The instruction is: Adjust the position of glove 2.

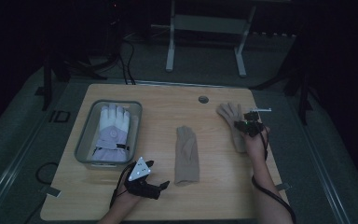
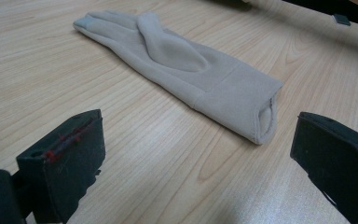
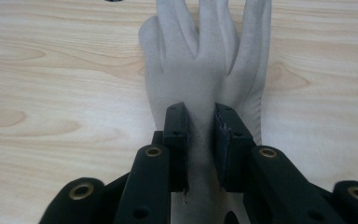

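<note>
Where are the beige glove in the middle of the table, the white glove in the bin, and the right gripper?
Middle beige glove (image 1: 187, 155), high view, on its palm.
White glove (image 1: 113, 130), high view, on its back, inside the grey bin (image 1: 85, 135).
Right gripper (image 3: 200, 140), right gripper view, between its jaws.

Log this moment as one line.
left gripper: open, facing middle beige glove cuff | right gripper: shut on right beige glove | bin: white glove inside
</note>
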Motion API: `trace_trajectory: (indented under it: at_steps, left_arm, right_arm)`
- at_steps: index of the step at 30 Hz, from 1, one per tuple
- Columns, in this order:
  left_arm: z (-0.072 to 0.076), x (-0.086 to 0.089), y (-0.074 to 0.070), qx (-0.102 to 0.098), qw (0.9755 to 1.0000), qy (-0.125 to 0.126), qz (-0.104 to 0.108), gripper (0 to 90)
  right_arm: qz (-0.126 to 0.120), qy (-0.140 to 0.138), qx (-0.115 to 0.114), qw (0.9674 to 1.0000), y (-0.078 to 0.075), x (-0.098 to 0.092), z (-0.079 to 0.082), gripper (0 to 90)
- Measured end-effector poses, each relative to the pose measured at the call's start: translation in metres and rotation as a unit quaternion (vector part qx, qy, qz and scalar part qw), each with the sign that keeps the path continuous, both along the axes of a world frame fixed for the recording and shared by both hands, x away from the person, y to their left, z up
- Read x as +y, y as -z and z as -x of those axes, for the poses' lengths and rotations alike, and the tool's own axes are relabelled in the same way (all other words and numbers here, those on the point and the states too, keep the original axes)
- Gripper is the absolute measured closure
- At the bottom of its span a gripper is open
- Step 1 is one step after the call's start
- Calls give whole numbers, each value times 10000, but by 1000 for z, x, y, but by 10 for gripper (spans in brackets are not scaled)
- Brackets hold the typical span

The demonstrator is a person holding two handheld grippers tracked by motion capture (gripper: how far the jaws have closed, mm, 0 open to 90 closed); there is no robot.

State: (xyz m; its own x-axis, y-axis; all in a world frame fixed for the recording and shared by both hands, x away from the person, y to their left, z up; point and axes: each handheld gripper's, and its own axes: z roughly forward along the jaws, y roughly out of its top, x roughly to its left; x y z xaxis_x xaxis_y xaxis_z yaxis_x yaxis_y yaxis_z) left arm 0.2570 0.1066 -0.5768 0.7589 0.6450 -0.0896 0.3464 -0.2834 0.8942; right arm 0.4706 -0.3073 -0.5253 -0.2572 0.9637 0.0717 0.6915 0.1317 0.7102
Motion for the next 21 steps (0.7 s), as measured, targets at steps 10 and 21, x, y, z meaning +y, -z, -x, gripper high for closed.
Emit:
trace_trajectory:
  at_steps: [10, 21]
  left_arm:
    - [2, -1, 0, -106, 9999, 54, -14, 33]
    - [3, -1, 0, -146, 9999, 81, -34, 32]
  right_arm:
    - [-118, 438, -203, 9988, -14, 2, 59, 763]
    - [-180, 1012, -303, 9942, -21, -2, 125, 757]
